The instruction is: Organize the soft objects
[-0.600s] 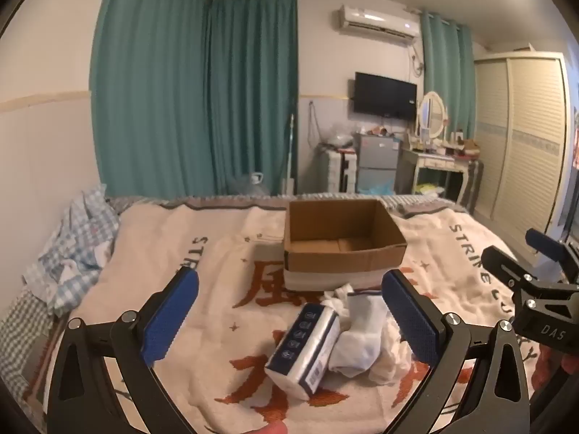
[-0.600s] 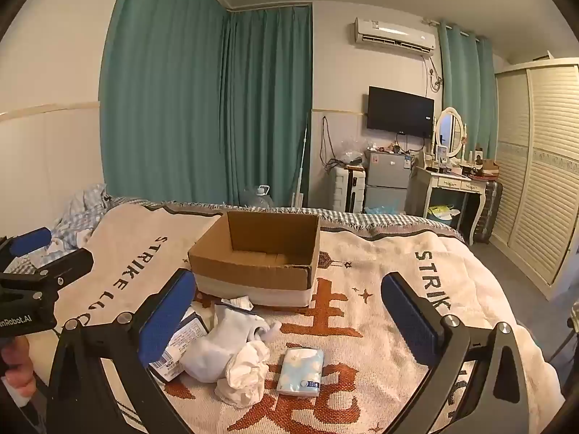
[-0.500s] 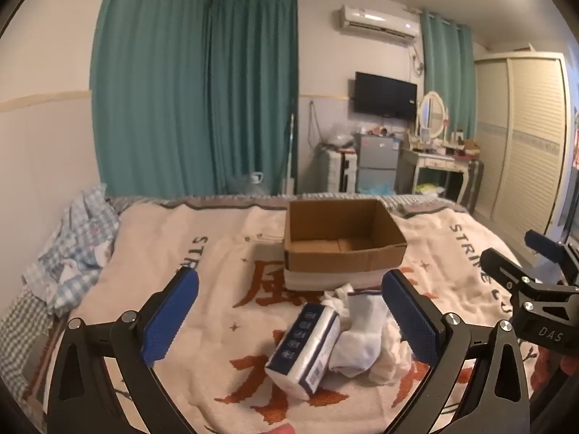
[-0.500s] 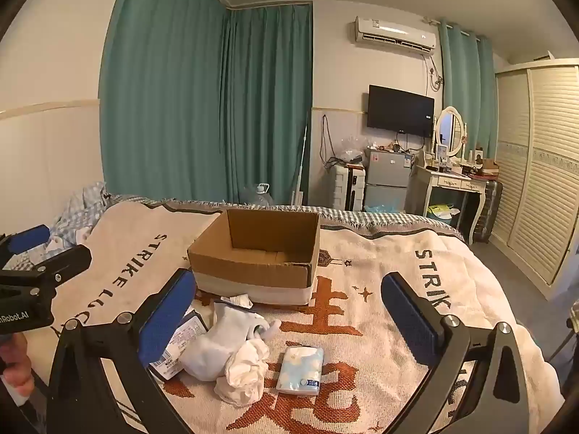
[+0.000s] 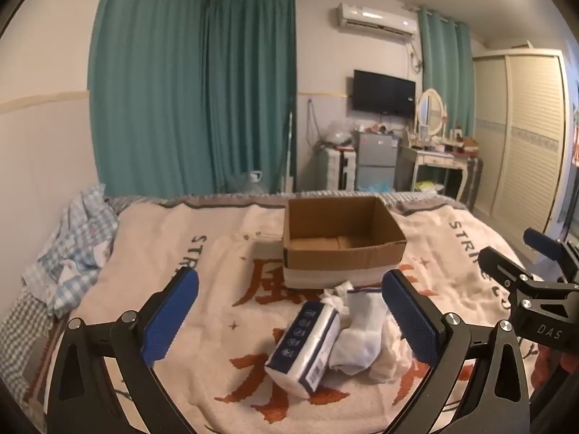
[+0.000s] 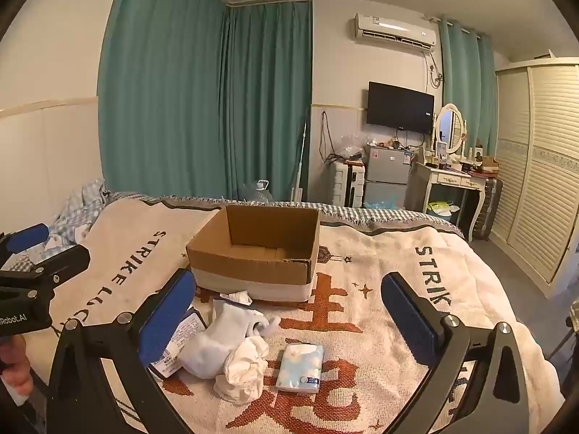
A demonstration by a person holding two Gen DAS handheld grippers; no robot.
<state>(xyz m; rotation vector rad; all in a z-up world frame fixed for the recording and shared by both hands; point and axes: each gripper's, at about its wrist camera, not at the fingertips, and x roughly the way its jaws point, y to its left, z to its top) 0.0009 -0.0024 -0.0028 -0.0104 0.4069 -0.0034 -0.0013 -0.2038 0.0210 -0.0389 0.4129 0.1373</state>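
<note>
left claw wide, empty | right claw same | sock: soft, light, pinch mid-bunch

I count one cardboard box, open and sitting on my bed. In front of it lie two tissue packs, one white sock and one crumpled white cloth.

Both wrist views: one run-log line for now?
left claw: open, empty | right claw: open, empty | cardboard box: empty | socks, tissue packs: on blanket
</note>
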